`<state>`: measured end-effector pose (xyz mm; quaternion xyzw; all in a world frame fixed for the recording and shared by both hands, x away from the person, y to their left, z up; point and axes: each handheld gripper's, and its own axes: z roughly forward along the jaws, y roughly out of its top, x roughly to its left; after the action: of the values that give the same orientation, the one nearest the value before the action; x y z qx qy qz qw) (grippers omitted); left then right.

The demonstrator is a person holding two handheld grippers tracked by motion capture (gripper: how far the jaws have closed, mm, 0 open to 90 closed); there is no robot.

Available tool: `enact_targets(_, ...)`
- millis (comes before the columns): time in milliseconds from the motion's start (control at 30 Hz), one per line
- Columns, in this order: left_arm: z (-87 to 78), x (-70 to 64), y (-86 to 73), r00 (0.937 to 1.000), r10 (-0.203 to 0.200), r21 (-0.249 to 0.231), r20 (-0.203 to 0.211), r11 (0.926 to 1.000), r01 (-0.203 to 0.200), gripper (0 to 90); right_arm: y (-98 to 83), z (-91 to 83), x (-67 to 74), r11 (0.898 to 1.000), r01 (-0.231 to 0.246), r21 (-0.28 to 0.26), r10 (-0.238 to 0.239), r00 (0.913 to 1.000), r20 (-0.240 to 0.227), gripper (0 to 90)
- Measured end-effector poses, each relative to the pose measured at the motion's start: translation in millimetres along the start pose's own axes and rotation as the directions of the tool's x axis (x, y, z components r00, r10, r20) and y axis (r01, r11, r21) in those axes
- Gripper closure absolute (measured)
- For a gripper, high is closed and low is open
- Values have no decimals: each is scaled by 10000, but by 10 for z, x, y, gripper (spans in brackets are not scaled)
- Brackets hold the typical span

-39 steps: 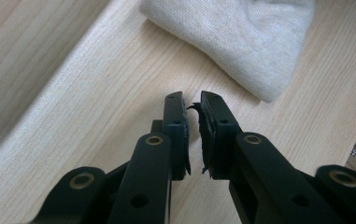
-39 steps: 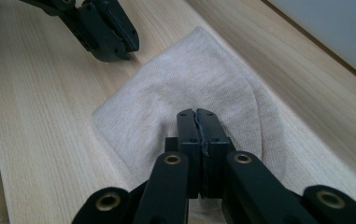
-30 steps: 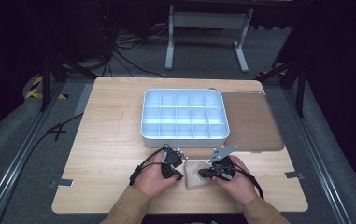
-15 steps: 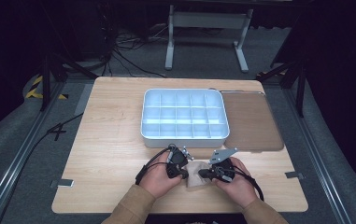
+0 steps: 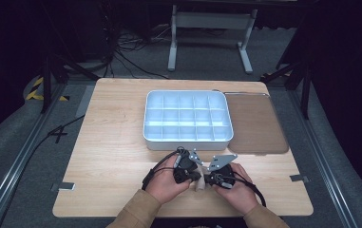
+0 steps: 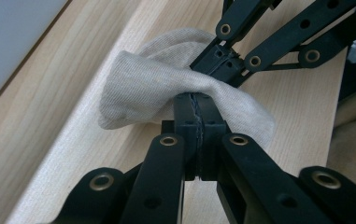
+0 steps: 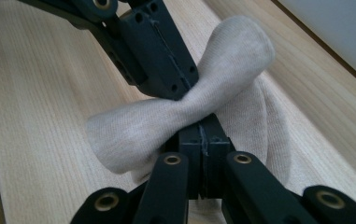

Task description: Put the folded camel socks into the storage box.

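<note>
Beige cloth, bunched and knitted, is held just above the near edge of the wooden table, between two hands. It is pinched from the left by the left gripper and from the right by the right gripper, both sets of jaws clamped tight on its fabric. A white compartment tray and a brown lid are seen farther away. No writing can be read.

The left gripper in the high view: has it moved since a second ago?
Yes. The left gripper has shifted slightly right, toward the right gripper, judged against the tray edge.
</note>
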<state>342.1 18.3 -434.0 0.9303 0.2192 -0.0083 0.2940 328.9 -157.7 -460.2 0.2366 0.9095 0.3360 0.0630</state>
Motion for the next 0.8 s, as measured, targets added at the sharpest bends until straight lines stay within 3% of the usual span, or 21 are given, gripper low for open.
enact_targets(233, -42, 3, -13, 9999, 53, 80, -117, 10000, -53, 894, -9, -23, -16, 9999, -45, -144, 44, 10000, -88, 891)
enact_targets(300, -49, 7, -21, 9999, -91, 67, -135, 9999, 92, 894, -8, -47, -23, 9998, -63, -207, 60, 9999, -117, 882)
enact_targets(433, -49, 32, -31, 9998, -99, 121, -173, 9999, 101, 894, -40, -328, -146, 9956, -571, -743, 575, 9983, 34, 869)
enact_targets(500, -51, 30, -29, 9998, -120, 99, -152, 9999, 121, 894, -94, -438, -230, 9930, -964, -687, 986, 9947, 290, 871)
enact_targets(567, -48, 29, -26, 9998, -125, 98, -145, 9999, 126, 894, -171, -516, -319, 9873, -1501, -523, 1533, 9861, 641, 875)
enact_targets(633, -44, 29, -21, 9999, -104, 117, -124, 9999, 105, 894, -241, -537, -390, 9800, -1972, -259, 1986, 9777, 690, 881)
enact_targets(700, -44, 29, -14, 9999, -74, 118, -115, 9999, 75, 895, -282, -481, -399, 9764, -2155, 110, 2144, 9747, 632, 884)
enact_targets(800, -46, 7, 4, 9999, 2, 45, -126, 10000, -1, 895, -268, -367, -347, 9805, -1938, 332, 1923, 9804, 417, 889)
